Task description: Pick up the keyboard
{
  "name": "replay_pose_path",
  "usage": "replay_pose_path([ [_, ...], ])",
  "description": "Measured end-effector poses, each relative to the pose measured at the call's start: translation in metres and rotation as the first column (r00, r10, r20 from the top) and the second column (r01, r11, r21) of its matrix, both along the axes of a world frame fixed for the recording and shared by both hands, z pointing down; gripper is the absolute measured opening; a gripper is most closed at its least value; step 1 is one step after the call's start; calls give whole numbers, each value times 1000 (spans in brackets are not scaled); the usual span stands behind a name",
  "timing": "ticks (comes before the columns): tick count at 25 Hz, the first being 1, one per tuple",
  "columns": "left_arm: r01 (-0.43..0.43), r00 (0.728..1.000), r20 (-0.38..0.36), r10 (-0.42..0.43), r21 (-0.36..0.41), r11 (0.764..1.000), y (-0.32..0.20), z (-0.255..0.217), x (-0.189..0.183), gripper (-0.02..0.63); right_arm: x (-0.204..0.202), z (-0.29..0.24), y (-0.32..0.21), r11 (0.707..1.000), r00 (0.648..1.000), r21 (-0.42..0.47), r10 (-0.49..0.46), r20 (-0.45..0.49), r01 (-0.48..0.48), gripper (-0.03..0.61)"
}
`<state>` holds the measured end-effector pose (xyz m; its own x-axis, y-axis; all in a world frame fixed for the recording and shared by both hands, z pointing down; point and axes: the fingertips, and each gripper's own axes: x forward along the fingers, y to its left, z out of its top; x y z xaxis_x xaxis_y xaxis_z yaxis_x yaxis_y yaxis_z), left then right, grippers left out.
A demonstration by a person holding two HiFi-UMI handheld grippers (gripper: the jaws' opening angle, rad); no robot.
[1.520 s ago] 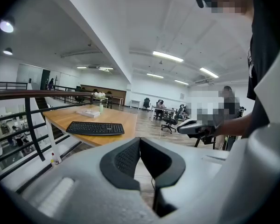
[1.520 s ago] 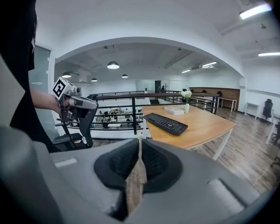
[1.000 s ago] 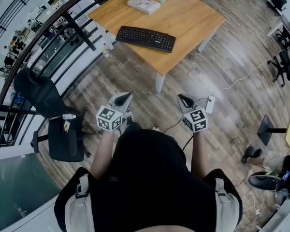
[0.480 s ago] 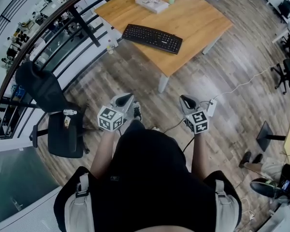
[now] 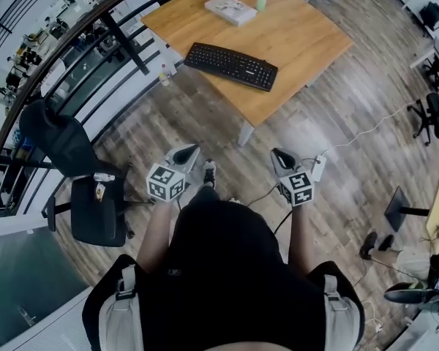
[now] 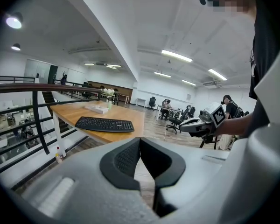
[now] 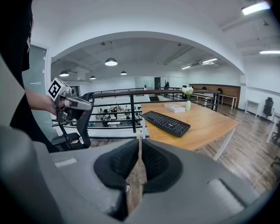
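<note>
A grey-brown wood-plank floor (image 5: 336, 145) runs through an open office. A light wooden desk (image 5: 300, 42) on white legs stands at the far side. Its left edge is near a black railing (image 6: 36, 120) with slanted posts that curves along the left, and a lower level shows beyond it. A black office chair (image 5: 95, 210) stands on the left, near the railing. On the right a white power strip (image 5: 318, 168) lies on the floor, its cable trailing away, and more black chairs (image 5: 433, 112) stand at the far right. The ceiling is white, with long strip lights (image 6: 176, 56) and round pendant lamps (image 7: 111, 62).
</note>
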<state>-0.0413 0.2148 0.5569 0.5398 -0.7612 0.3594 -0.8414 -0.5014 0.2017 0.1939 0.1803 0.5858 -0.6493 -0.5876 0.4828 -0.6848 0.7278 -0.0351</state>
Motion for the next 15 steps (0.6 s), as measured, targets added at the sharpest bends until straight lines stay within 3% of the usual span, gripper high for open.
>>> replay_pose_path([
  [15, -32, 999, -16, 31, -16, 999, -85, 1, -21, 12, -22, -5, -77, 1000, 1000, -10, 27, -15, -27, 21],
])
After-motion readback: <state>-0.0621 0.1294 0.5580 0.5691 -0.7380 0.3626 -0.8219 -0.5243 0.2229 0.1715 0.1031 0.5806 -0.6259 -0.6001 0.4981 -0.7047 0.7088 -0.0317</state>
